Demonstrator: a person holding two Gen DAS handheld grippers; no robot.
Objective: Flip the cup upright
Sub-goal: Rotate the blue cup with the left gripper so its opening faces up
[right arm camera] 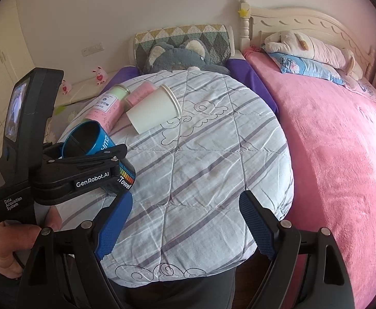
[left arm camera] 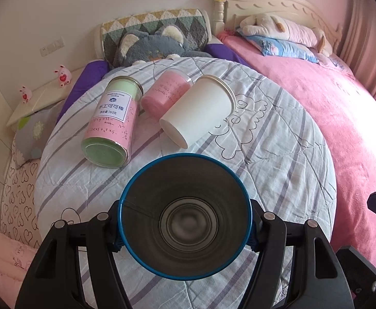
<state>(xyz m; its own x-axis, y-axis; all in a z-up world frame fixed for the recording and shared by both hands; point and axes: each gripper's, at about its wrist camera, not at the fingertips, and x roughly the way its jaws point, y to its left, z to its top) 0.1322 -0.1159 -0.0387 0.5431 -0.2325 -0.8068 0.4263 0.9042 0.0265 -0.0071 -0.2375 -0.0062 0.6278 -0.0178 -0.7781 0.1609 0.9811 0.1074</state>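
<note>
My left gripper (left arm camera: 185,234) is shut on a blue cup (left arm camera: 185,216) with a dark inside; its open mouth faces the left wrist camera. In the right wrist view the same blue cup (right arm camera: 92,139) is held tilted in the left gripper (right arm camera: 95,164) above the striped quilt's left side. My right gripper (right arm camera: 185,229) is open and empty over the quilt's near edge. A white paper cup (left arm camera: 200,108) lies on its side on the quilt, and it also shows in the right wrist view (right arm camera: 153,110).
A green-and-pink jar (left arm camera: 113,123) and a pink jar (left arm camera: 166,94) lie beside the white cup. A striped quilt (left arm camera: 278,154) covers the round surface. A grey plush (left arm camera: 151,46), pillows and a pink bed (right arm camera: 342,141) lie behind and to the right.
</note>
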